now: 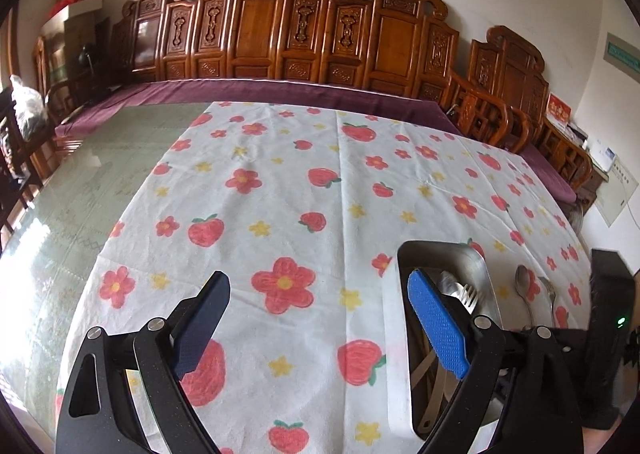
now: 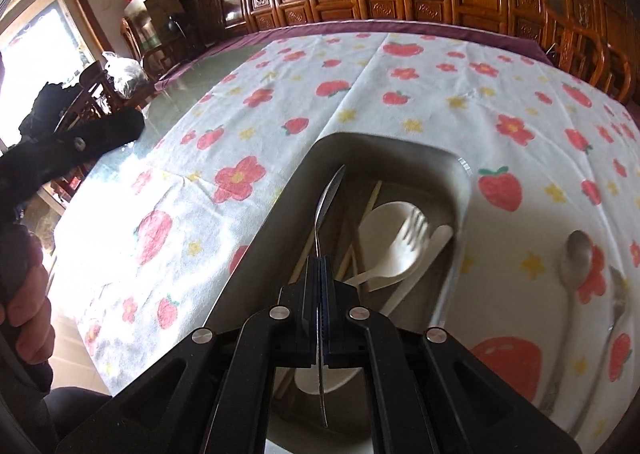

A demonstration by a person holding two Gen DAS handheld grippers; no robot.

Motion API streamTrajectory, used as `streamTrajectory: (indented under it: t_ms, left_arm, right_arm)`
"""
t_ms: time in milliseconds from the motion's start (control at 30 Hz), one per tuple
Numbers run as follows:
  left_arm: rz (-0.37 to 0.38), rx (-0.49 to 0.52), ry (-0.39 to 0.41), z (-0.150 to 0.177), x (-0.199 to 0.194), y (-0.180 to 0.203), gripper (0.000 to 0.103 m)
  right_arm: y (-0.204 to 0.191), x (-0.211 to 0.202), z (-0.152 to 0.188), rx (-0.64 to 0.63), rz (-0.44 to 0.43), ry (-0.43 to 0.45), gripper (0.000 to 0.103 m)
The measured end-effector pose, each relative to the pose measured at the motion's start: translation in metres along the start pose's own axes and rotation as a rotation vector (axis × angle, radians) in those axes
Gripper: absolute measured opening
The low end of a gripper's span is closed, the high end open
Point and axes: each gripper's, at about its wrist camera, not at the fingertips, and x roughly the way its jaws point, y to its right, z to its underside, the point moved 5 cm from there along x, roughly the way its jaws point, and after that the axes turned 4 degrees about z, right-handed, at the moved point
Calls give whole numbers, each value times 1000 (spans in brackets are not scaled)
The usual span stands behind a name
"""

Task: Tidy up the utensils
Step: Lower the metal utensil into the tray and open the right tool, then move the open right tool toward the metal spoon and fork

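A metal tray [image 2: 296, 181] lies on the flowered tablecloth; it also shows in the left wrist view [image 1: 400, 294]. In it lie a white plastic spoon [image 2: 384, 230], a fork [image 2: 416, 230] and chopsticks [image 2: 368, 205]. My right gripper [image 2: 319, 266] is shut on a metal spoon [image 2: 326, 197], held edge-on above the tray. My left gripper [image 1: 316, 294] is open and empty, over the cloth just left of the tray. A metal spoon [image 2: 576, 254] and a fork [image 2: 618, 302] lie on the cloth right of the tray; both also show in the left wrist view, the spoon [image 1: 522, 282] and the fork [image 1: 550, 290].
The tablecloth [image 1: 304, 181] covers part of a glass-topped table [image 1: 80, 189]. Carved wooden chairs [image 1: 260, 25] line the far side. A black device [image 1: 612, 294] stands at the right.
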Motion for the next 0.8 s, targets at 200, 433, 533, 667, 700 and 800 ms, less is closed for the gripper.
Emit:
streamTrajectory:
  t_ms: [200,433,533,667,700,800]
  left_arm:
    - [-11,-10,0,0,1,-5,87]
    - [-9,8,-9,2,4,2,87]
    - [4,17,-16,3,6,10,87]
    - [29,62,-31,8,9,30,87]
    - [39,70,-36,9,11,35,87]
    - [70,108,-49,15,14,57,87]
  right_arm:
    - [-12,12,3,-15,-19,-19,3]
    - [1,2,1,-4,-20,8,6]
    - [18,-21,2,-5,-11,47,6]
    - [49,-51,8,5,32,95,6]
    - [60,-60,10,-3,56,107,6]
    - [93,-78,18,-1,133,120,6]
